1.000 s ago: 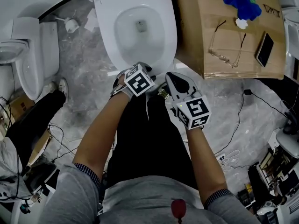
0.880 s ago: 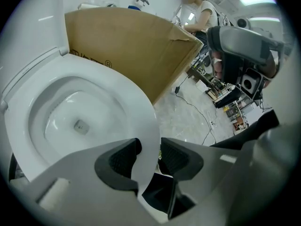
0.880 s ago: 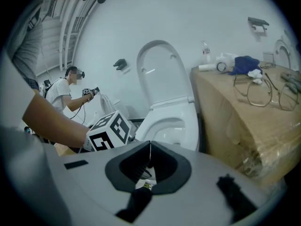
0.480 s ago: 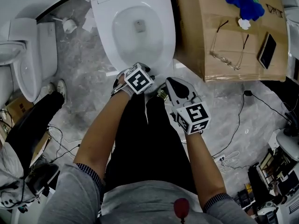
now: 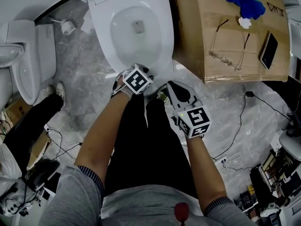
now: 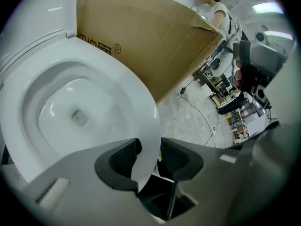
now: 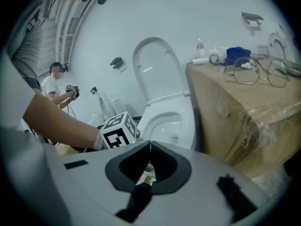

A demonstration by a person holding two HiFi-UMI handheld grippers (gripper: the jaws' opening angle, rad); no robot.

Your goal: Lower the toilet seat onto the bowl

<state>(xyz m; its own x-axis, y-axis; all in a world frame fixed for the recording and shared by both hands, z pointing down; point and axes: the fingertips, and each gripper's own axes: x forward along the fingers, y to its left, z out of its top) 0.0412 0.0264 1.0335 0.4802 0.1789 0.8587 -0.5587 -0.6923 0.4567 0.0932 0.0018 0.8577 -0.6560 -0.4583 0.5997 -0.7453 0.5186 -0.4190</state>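
Note:
The white toilet seat (image 5: 162,39) lies roughly level on the bowl (image 5: 134,29) at the top of the head view. Its lid (image 7: 155,67) stands upright behind it in the right gripper view. My left gripper (image 5: 141,72) is at the seat's front edge. In the left gripper view the seat's rim (image 6: 136,107) passes between the two dark pads, and the left gripper (image 6: 148,157) is shut on it. My right gripper (image 5: 171,84) hangs just right of the bowl's front, off the seat. In its own view the right gripper (image 7: 149,149) is shut, with nothing held.
A large cardboard box (image 5: 225,36) stands tight against the toilet's right side, with glasses (image 5: 228,39), a phone (image 5: 268,48) and a blue object (image 5: 243,1) on it. A second toilet (image 5: 23,55) stands at the left. Cables (image 5: 240,121) lie on the marble floor.
The toilet and box have slid slightly up and left in the head view. The right gripper has sunk a little lower. The left gripper stays on the seat's front edge.

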